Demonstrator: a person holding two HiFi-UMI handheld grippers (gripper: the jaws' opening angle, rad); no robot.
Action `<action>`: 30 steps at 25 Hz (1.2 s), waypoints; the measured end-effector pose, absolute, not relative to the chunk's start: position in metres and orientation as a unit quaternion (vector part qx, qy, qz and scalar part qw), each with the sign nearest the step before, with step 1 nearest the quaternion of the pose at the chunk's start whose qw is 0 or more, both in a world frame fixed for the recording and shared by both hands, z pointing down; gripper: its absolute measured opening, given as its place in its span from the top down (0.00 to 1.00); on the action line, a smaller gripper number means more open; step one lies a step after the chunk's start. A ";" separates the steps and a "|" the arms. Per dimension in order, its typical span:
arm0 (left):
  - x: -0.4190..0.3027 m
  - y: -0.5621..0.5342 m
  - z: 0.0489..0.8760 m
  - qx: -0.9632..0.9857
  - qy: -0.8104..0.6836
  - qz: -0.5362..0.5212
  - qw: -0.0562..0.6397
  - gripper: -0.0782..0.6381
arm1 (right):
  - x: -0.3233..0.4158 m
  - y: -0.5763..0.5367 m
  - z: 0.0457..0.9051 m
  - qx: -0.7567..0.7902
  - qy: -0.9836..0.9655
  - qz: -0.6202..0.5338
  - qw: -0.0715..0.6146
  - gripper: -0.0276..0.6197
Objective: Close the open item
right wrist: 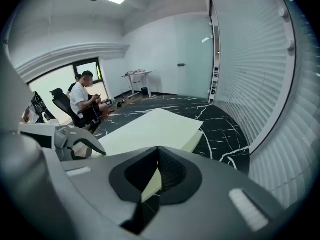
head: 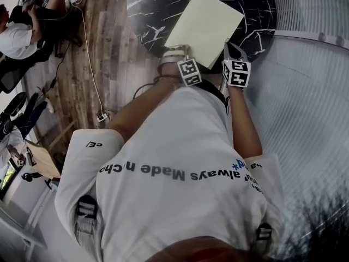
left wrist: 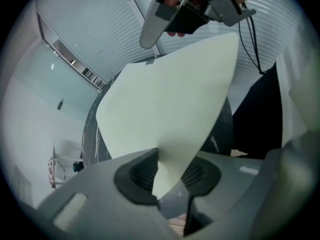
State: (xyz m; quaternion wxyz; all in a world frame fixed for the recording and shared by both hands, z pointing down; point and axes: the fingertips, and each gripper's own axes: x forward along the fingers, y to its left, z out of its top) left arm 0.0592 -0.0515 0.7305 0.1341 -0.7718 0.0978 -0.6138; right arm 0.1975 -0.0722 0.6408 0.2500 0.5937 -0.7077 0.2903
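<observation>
Item: pale yellow-green book [head: 204, 29], plain cover, no print to read.
Place: flat on the round black marble worktop [head: 158, 10], at 12 o'clock from the person, turned so one corner points back at them.
State of item: cover lies level on the block in the head view and the right gripper view. I judge it shut or all but shut.
Left hand-held gripper [left wrist: 167, 176]: at the book's 7 o'clock corner, pointing steeply down. Jaws stand apart with the cover's corner between the pads, one pad just touching it, no pinch.
Right hand-held gripper [right wrist: 156, 176]: at the book's 5 o'clock edge. Jaws parted, a pale sliver of the book showing in the gap, nothing clamped as far as this view tells.
Handling, judged: cover is thin board, light, with a little flex. The block under it looks thick and fairly heavy, so it should sit still on the marble. The surface is smooth, so pads may slide on it.
Where to hold: free corner or fore edge of the cover, shallow bite. To settle it, press flat on top rather than squeeze.
Risk: creased corner if it is gripped hard or dragged sideways.
</observation>
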 end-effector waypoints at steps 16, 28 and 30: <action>0.063 -0.046 0.739 -0.715 0.044 -0.673 0.185 0.76 | 0.196 -0.089 0.709 0.552 -0.701 0.271 0.362 0.95; 0.064 -0.045 0.742 -0.705 0.024 -0.679 0.203 0.76 | 0.197 -0.086 0.731 0.534 -0.706 0.274 0.376 0.95; 0.065 -0.045 0.740 -0.709 0.023 -0.674 0.208 0.75 | 0.197 -0.086 0.730 0.534 -0.708 0.272 0.373 0.95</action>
